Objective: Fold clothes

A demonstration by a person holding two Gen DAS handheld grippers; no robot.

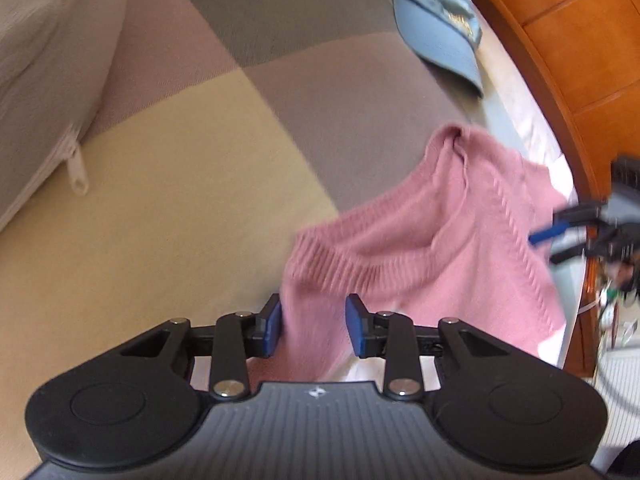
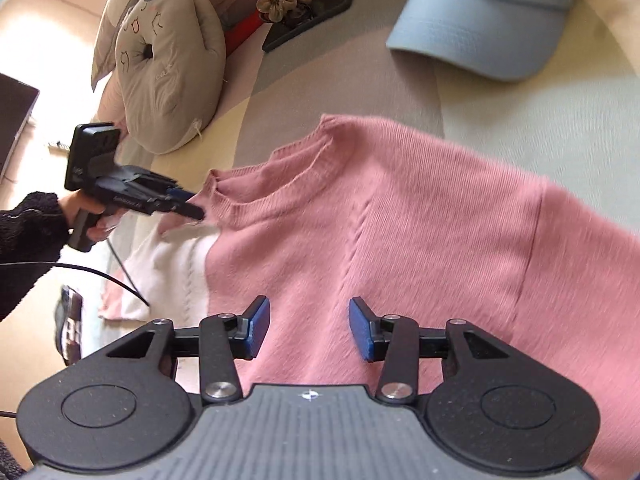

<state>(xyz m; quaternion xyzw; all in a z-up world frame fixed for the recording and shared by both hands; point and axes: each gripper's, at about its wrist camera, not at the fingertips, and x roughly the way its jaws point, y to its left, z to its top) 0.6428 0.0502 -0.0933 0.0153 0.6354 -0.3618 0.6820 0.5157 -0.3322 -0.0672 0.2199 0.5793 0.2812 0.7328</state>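
A pink knit sweater (image 2: 400, 232) is spread over a bed's colour-block blanket (image 1: 168, 184), between two handheld grippers.

The sweater's ribbed round collar is turned toward the bed's far side, where a pale blue cotton cap (image 2: 484, 24) with a curved brim is laid. The left gripper (image 1: 314, 326) is seen with its blue-padded fingers spread, a hanging fold of pink knit between them but not pinched. In the right wrist view, that gripper is held by a hand (image 2: 94, 216) in a fuzzy black sleeve at the sweater's shoulder. The right gripper (image 2: 308, 330) is spread too, poised over the smooth pink body. A soft beige cushion (image 2: 168, 64) is propped near the blanket's far corner.
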